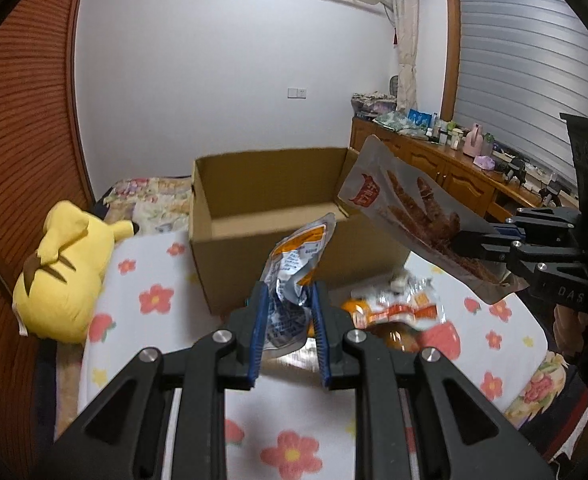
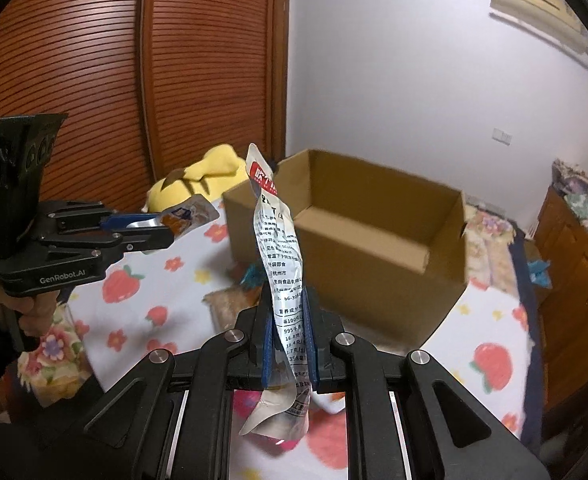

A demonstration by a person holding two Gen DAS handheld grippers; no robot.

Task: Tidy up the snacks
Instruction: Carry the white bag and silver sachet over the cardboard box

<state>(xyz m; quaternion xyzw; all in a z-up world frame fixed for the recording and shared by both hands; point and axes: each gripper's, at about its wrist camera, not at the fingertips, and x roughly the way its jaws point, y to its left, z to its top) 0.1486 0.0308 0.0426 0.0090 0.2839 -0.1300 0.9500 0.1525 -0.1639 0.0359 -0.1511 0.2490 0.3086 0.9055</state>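
The left claw [image 1: 288,308] is closed on a crumpled orange-and-silver snack pouch [image 1: 294,264], and the right claw [image 2: 290,320] is pinched tight on a long grey snack packet [image 2: 280,256]. Both are held in the air above the flowered bed [image 1: 154,300], just short of the open cardboard box [image 1: 270,204]. Both packs look light, thin and floppy, with slick foil that could slide. They are best gripped across a flat sealed edge. More snacks [image 1: 397,312] lie on the bed beside the box.
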